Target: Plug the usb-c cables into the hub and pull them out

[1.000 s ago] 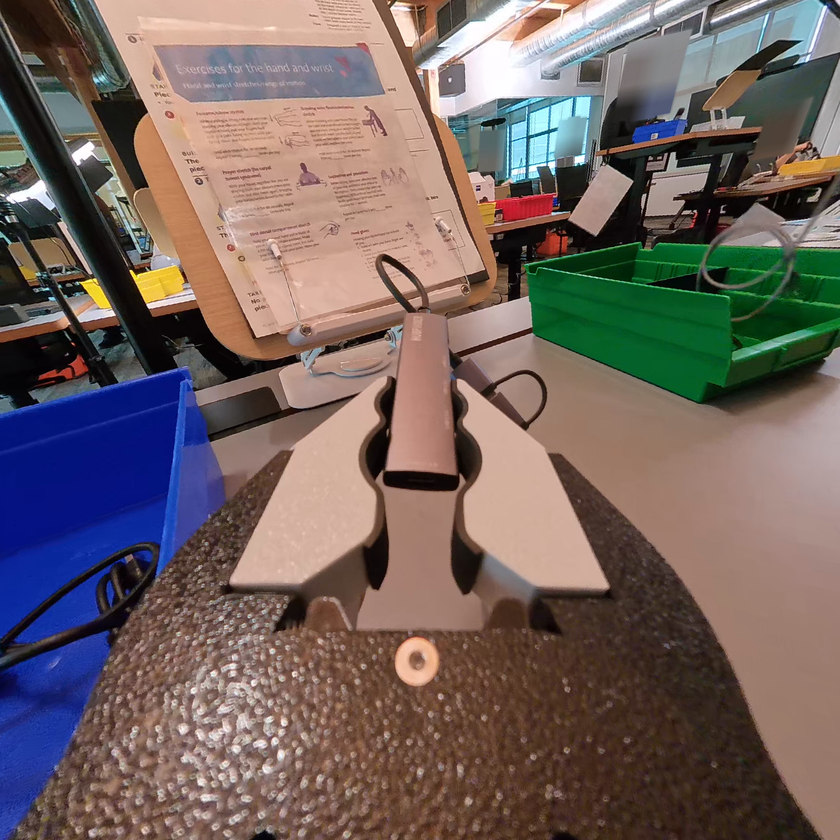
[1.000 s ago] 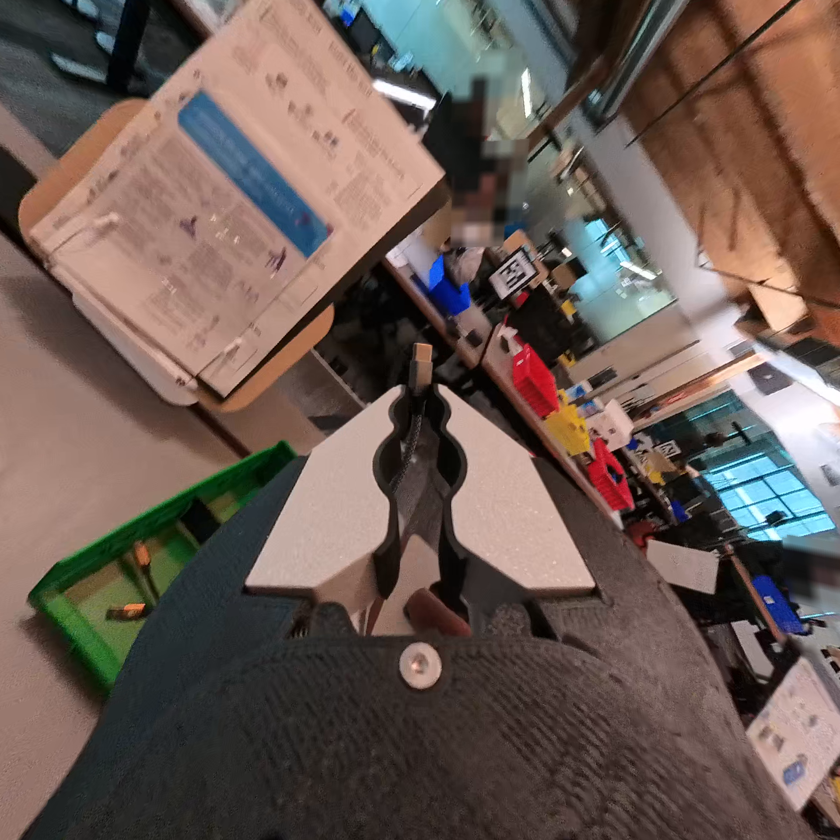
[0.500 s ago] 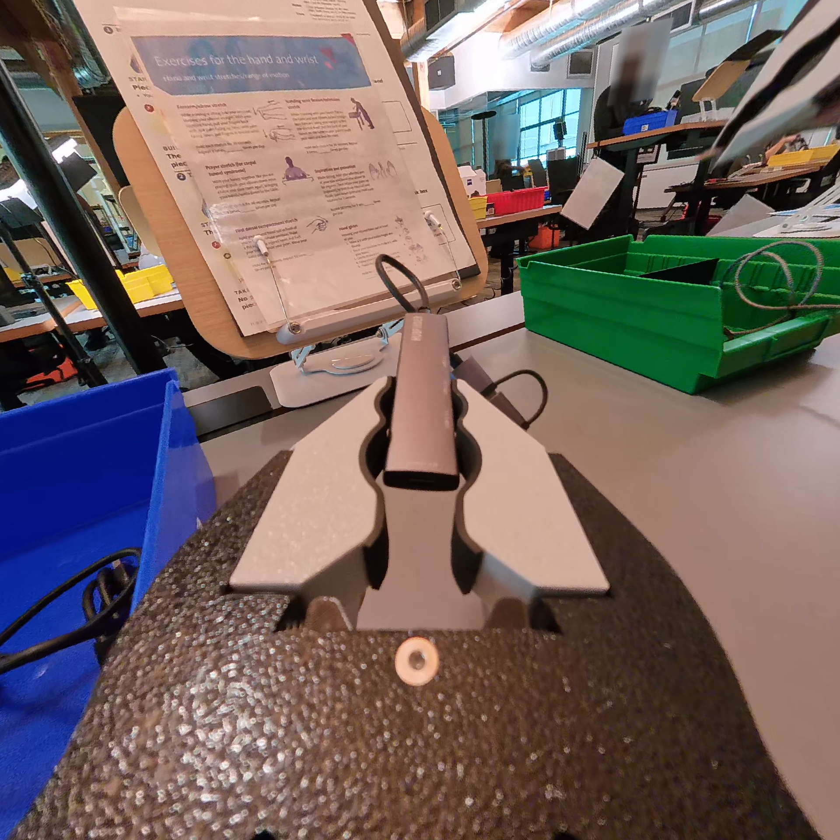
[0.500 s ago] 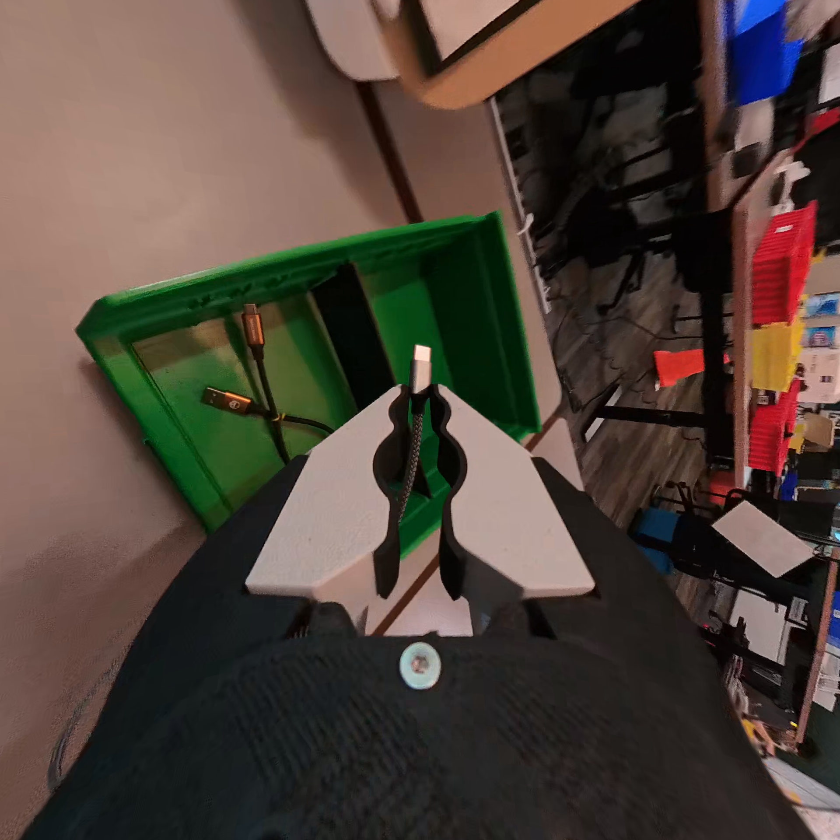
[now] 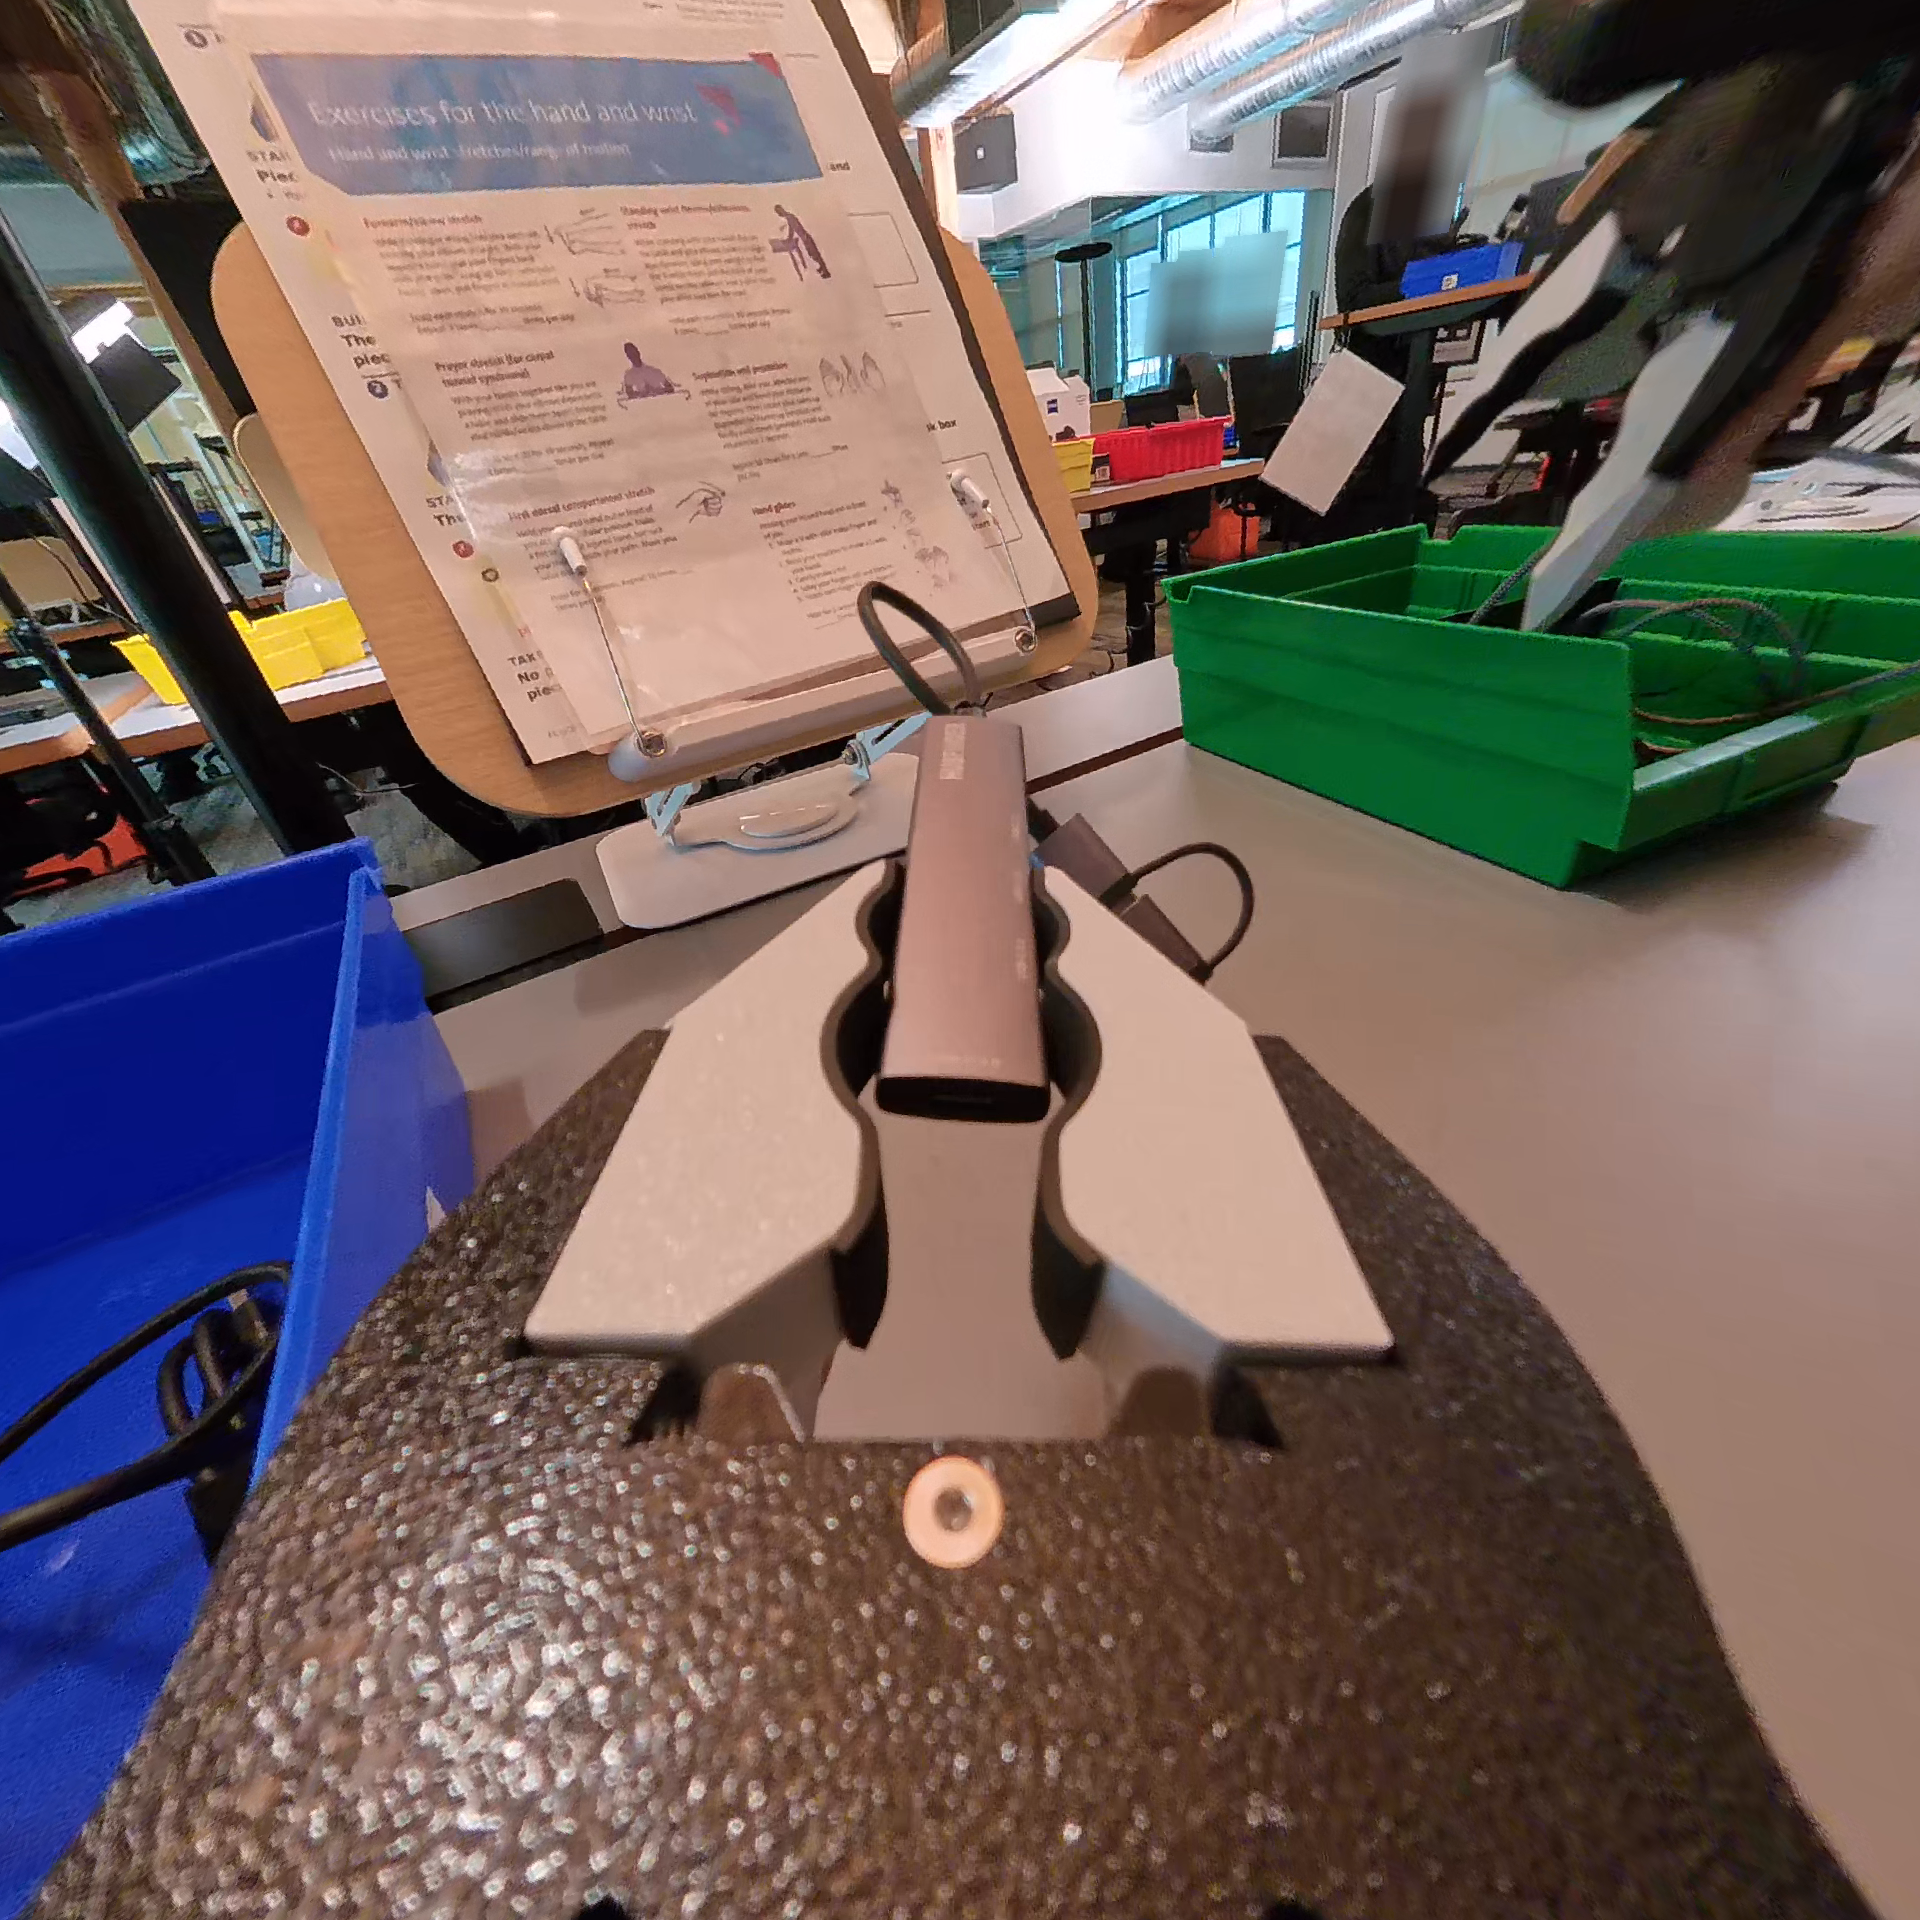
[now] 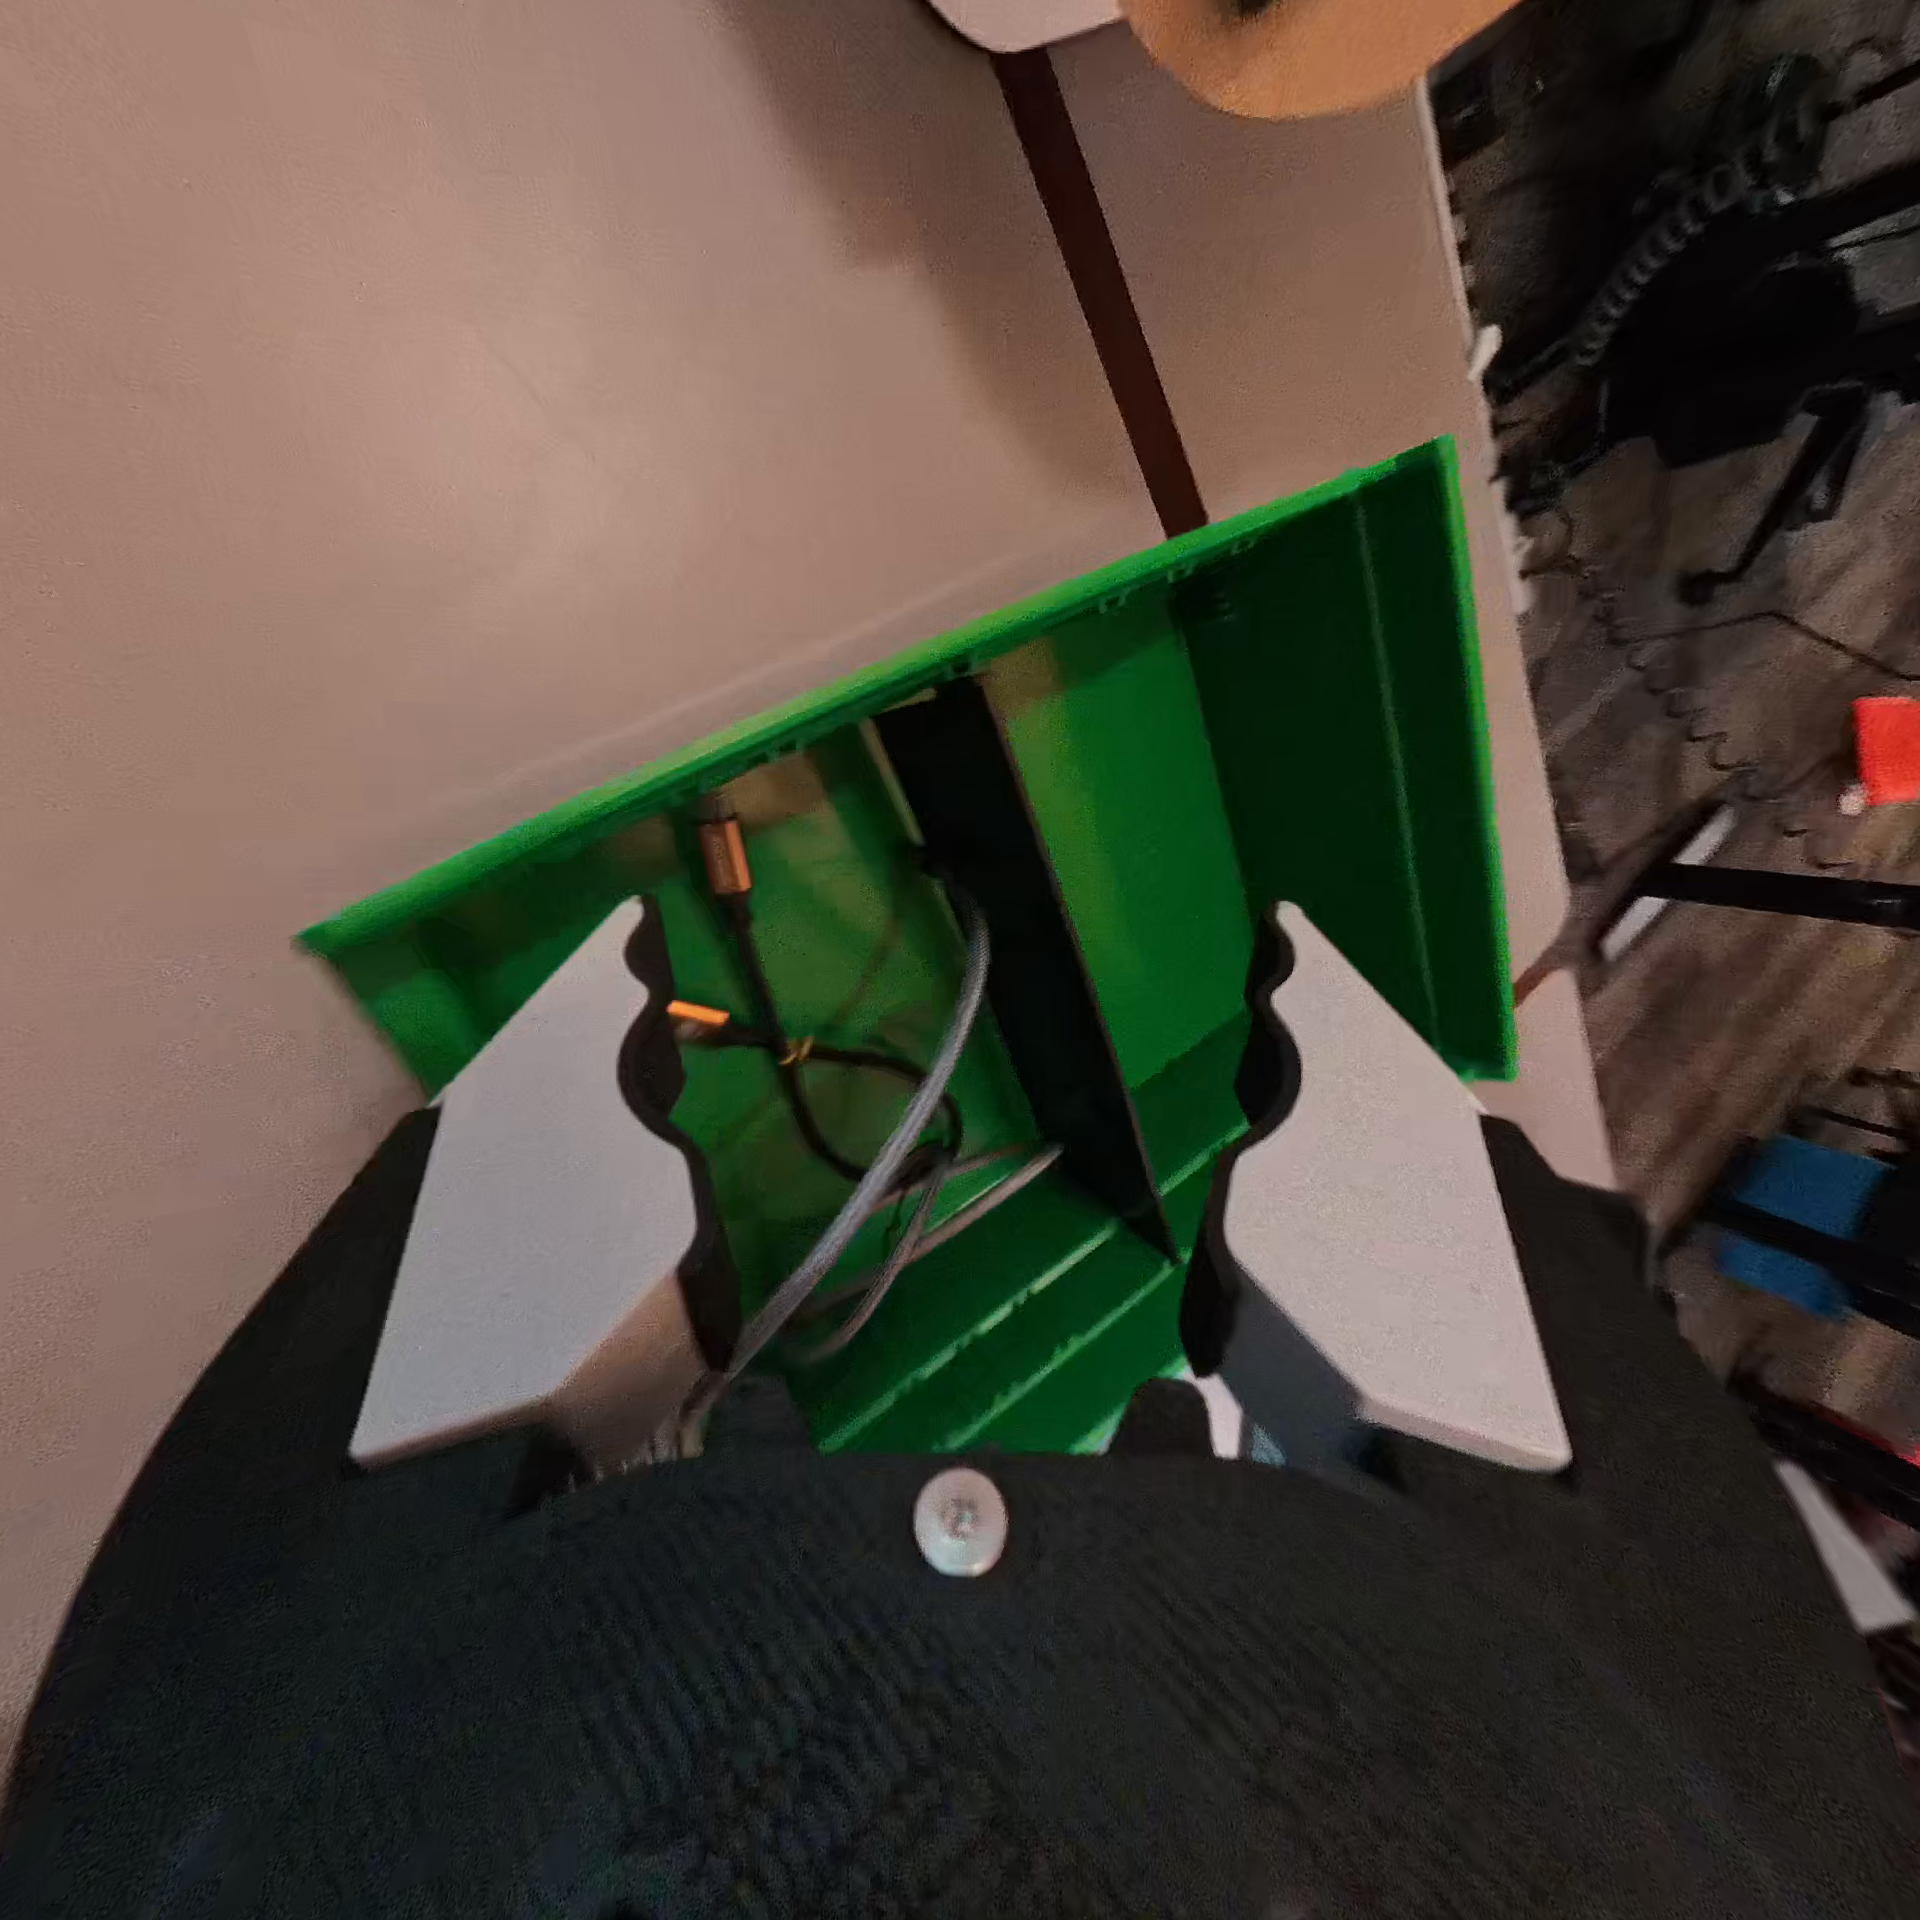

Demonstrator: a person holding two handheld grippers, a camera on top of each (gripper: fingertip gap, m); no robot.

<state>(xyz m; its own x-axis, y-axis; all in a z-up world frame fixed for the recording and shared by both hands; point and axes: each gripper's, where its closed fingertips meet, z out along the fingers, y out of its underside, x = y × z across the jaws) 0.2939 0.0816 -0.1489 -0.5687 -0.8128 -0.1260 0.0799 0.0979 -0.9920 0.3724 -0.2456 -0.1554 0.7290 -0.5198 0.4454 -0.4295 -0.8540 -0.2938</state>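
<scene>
1. At your far left, a blue bin (image 5: pixel 187 1091) stands on the surface (image 5: pixel 1558 1091), with a black cable (image 5: pixel 156 1382) lying inside it.
2. Your left tongs (image 5: pixel 961 997) are closed on the hub (image 5: pixel 961 935). The grey hub runs lengthwise between the fingers, its near end port facing the camera and its far end pointing toward the document stand (image 5: pixel 665 416).
3. The hub's own short black lead (image 5: pixel 914 644) loops up from its far end. A second dark connector and lead (image 5: pixel 1143 894) lie on the surface just right of the tongs.
4. The document stand sits at the far edge of the surface, behind the hub, and carries printed sheets.
5. To the right, a green bin (image 5: pixel 1455 707) rests on the surface, well apart from the hub. A black divider (image 6: pixel 1039 956) splits its interior.
6. Your right tongs (image 6: pixel 956 925) are spread wide, holding nothing, and hang above the green bin. In the left wrist view the same tongs (image 5: pixel 1621 499) point down into the bin.
7. A braided grey usb-c cable (image 6: pixel 935 1091) lies in the compartment left of the divider and trails back under the tongs, close to the left finger. Whether it touches the finger cannot be told.
8. An orange-tipped cable (image 6: pixel 727 873) lies in the same compartment, beside the grey cable.
9. No cable is plugged into the hub's near port.
</scene>
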